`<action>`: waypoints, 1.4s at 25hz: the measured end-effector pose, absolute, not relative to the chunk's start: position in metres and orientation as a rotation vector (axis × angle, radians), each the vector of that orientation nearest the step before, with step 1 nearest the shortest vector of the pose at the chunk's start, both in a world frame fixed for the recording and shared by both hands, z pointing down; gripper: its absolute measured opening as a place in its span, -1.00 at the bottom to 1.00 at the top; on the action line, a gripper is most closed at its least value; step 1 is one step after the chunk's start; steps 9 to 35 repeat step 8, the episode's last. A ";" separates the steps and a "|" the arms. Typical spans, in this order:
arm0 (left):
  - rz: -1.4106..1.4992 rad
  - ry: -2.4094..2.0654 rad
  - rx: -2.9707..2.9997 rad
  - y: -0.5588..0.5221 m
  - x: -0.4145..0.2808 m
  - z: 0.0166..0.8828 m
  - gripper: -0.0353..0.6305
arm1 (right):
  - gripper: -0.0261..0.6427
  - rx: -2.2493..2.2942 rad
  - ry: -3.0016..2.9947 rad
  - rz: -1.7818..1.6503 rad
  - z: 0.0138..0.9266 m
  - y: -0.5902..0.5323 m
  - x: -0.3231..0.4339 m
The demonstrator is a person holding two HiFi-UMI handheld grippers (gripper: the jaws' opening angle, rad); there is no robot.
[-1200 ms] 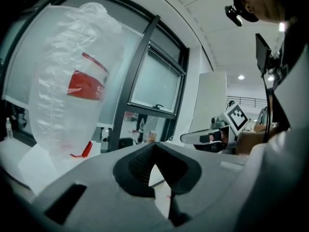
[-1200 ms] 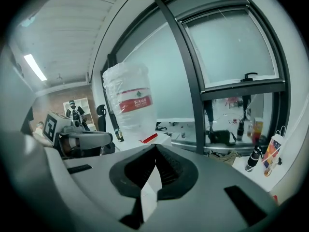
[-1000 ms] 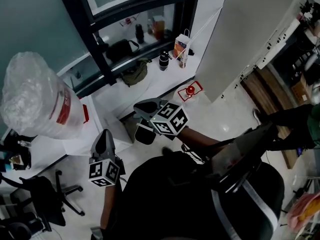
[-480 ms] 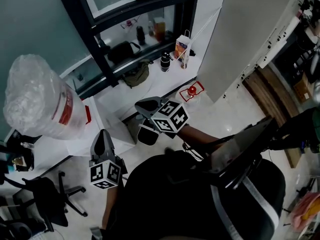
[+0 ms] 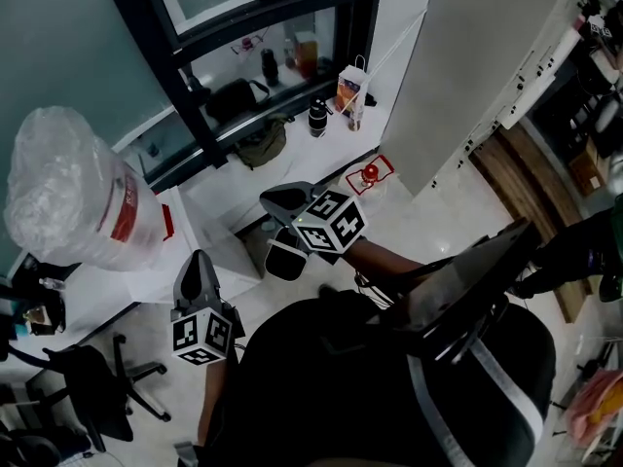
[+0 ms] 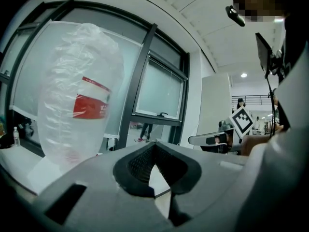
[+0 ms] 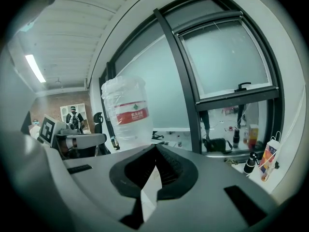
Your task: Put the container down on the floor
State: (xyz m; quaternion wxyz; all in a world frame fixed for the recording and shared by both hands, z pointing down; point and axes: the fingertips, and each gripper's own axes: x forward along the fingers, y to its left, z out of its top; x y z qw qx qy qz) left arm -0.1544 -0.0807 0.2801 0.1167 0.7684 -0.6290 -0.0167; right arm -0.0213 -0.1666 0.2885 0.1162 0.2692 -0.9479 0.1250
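Head view shows the container (image 5: 73, 188) standing on the white worktop (image 5: 107, 285), above the floor (image 5: 438, 222), which neither gripper view shows. The left tool (image 5: 200, 266) and right tool (image 5: 280, 202) stand apart from it. The gripper views show each tool's jaws closed tip to tip, holding nothing.

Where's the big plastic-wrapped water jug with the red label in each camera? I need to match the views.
Head view: the water jug is at the far left, mid-height.
Left gripper view: it fills the left half.
Right gripper view: it stands smaller, just left of centre.
Shared landmark: the black window frame runs just right of the jug in all three views.
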 end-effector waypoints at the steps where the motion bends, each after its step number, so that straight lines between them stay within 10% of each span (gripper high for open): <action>1: -0.052 -1.845 2.247 -0.080 -0.154 0.279 -0.87 | -0.90 0.787 -2.775 0.362 0.288 -0.166 -0.021; 35: -0.065 -1.882 2.228 -0.077 -0.158 0.279 -0.87 | -0.90 0.798 -2.757 0.377 0.293 -0.166 -0.021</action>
